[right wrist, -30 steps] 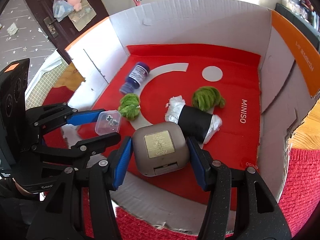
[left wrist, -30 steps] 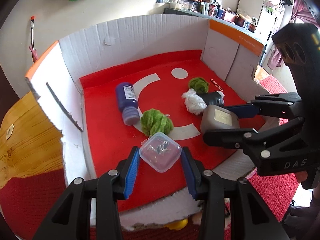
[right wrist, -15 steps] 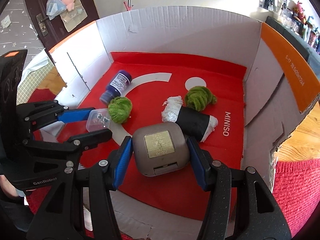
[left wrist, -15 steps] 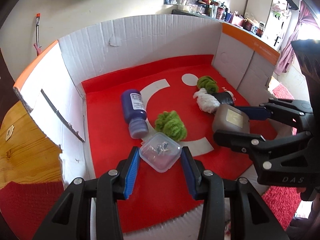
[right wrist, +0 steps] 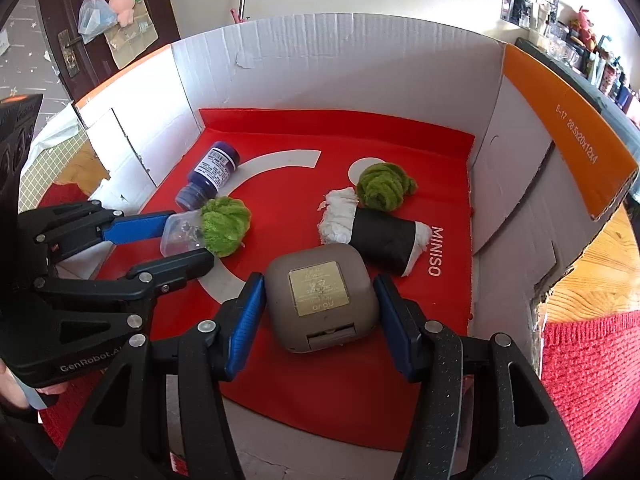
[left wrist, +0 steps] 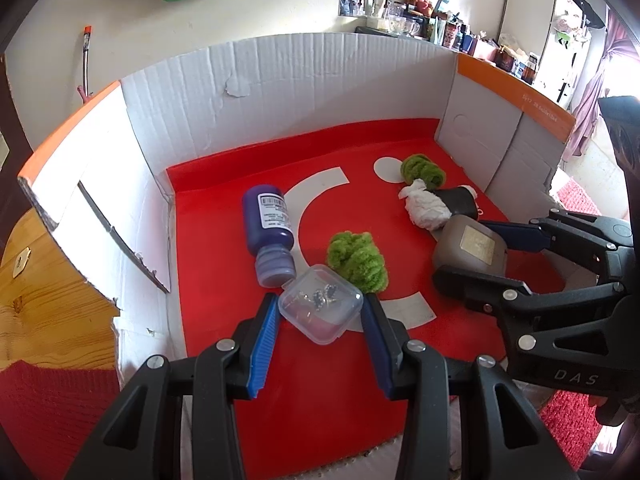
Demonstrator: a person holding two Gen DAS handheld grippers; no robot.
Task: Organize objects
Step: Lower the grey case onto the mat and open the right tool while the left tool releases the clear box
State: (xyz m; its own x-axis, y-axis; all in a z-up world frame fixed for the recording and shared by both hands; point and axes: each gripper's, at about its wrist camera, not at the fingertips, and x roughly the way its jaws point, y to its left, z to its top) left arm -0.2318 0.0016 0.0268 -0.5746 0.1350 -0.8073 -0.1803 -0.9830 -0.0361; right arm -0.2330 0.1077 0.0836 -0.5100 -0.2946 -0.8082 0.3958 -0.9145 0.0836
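Both claws loaded and poised over the cardboard box (left wrist: 280, 80), each with one item to drop onto the red liner (left wrist: 328, 380). Left claw (left wrist: 320, 316) pinching the little clear plastic case (left wrist: 320, 308) by its two opposite sides, blue pads flat against them (makes sense, slick lid, so a side squeeze is the safest hold). Right claw (right wrist: 320, 300) clamped the same way on the grey rounded box (right wrist: 322, 300), gold label facing up, pads on its left and right flanks. Both angled steeply down toward the liner, probably so the items can be set down flat instead of dropped.

Already lying in the box: blue bottle (left wrist: 268, 228) on its side at the left, one green yarn ball (left wrist: 356, 256) near the middle, another green yarn ball (left wrist: 422, 168) far right, and a black roll with white paper stuffing (right wrist: 372, 232) just beside that far one.

Versus a second ago: grips unchanged, same pinch on both. Box interior filling more of each view, near cardboard edge sliding down out of the left view. Clear case now looking just next to the bottle cap and the middle yarn ball. Neither item seems released yet.
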